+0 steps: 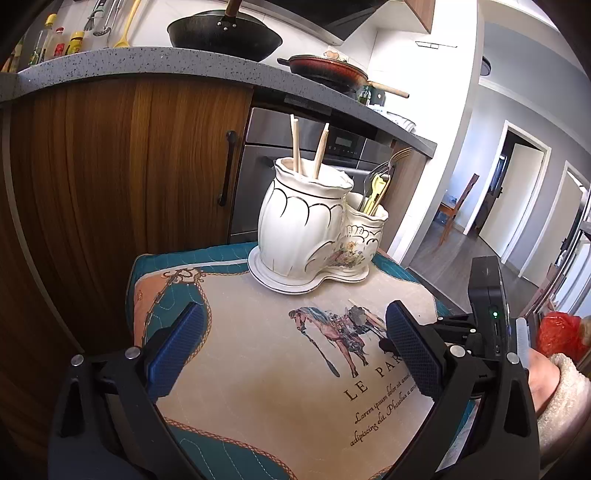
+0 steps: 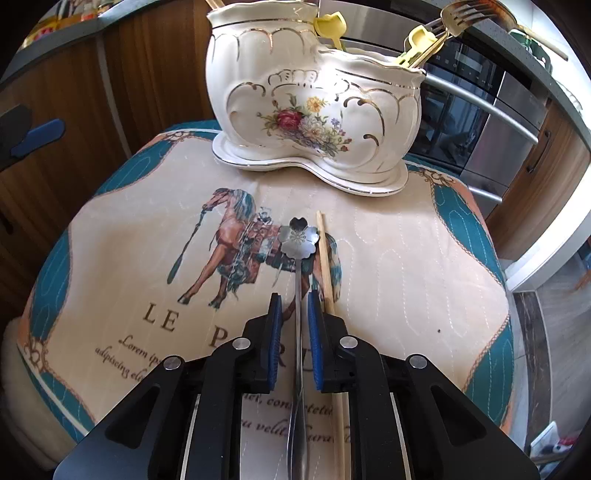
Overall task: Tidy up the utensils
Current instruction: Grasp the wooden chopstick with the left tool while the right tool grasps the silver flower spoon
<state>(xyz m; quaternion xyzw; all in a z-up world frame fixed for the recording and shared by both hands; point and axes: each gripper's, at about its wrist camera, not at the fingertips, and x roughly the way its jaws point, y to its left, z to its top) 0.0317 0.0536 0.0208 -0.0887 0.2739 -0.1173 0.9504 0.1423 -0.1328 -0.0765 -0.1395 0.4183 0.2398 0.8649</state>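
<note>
A metal spoon (image 2: 298, 238) with a flower-shaped bowl lies on the printed cloth (image 2: 406, 258), handle toward me. My right gripper (image 2: 294, 295) is low over it. The handle runs between the two blue pads, with a narrow gap showing on each side. A single wooden chopstick (image 2: 325, 258) lies just right of the spoon, beside the right pad. The white ceramic utensil holder (image 2: 314, 103) stands at the cloth's far edge. My left gripper (image 1: 294, 309) hovers open and empty over the cloth, short of the holder (image 1: 303, 221). Two chopsticks (image 1: 295, 144) stand in its tall compartment, and forks and yellow utensils (image 1: 376, 184) in the low one.
Behind the holder are a wooden cabinet door (image 1: 129, 166) and a steel oven front (image 2: 480, 122). A stone counter (image 1: 110, 70) above carries a black wok (image 1: 221, 33) and a red pan (image 1: 328, 70). A hand in a fleecy sleeve (image 1: 561, 398) is at the right edge.
</note>
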